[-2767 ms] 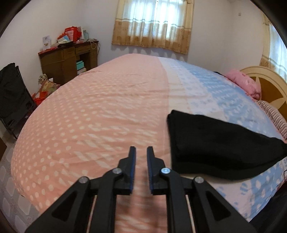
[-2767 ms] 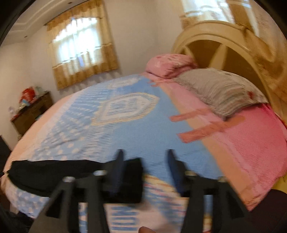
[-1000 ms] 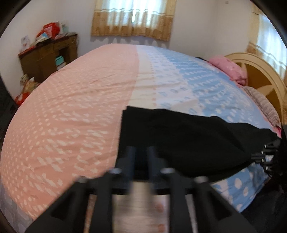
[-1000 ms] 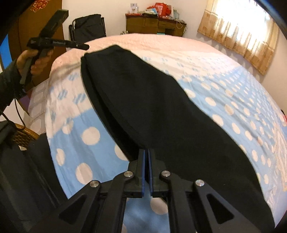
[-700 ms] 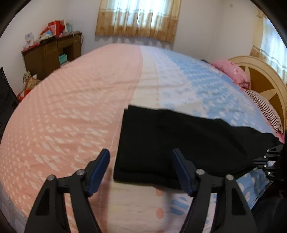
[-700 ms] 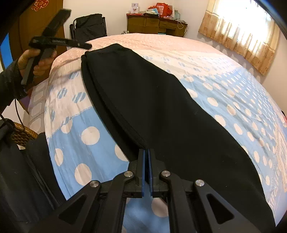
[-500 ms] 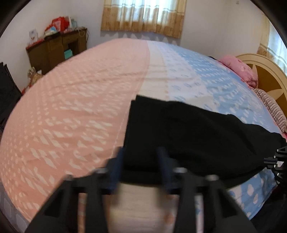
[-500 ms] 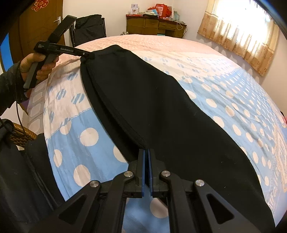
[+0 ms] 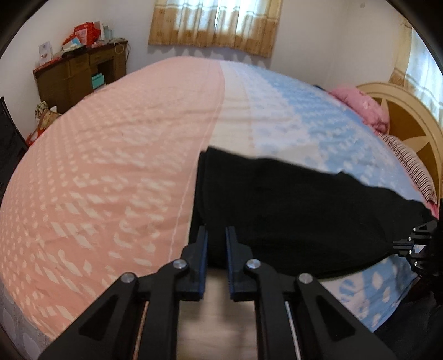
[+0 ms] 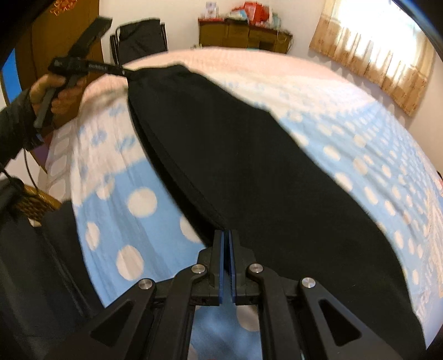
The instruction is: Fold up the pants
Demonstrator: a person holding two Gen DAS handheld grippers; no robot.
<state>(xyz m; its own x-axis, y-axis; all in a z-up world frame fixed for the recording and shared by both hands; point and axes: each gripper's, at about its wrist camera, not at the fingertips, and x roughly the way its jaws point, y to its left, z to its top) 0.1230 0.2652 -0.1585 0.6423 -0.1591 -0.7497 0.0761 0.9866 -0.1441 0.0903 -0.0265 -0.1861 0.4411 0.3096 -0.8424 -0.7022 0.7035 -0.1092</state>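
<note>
White lettering runs along the left hand-held gripper (image 10: 126, 72) as seen from the right wrist view, too blurred to read. The bed (image 9: 116, 155) wears a spread of pink, white and blue bands with pale dots; a curtained window (image 9: 216, 26), a cluttered wooden desk (image 9: 80, 74) and a curved headboard (image 9: 409, 116) surround it. The black pants (image 9: 290, 210) lie folded lengthwise near the bed's front edge. The left hand-held gripper is narrowed onto one end of them (a thin gap shows), and the right hand-held gripper (image 10: 227, 243) is clamped tight on the other end's edge.
</note>
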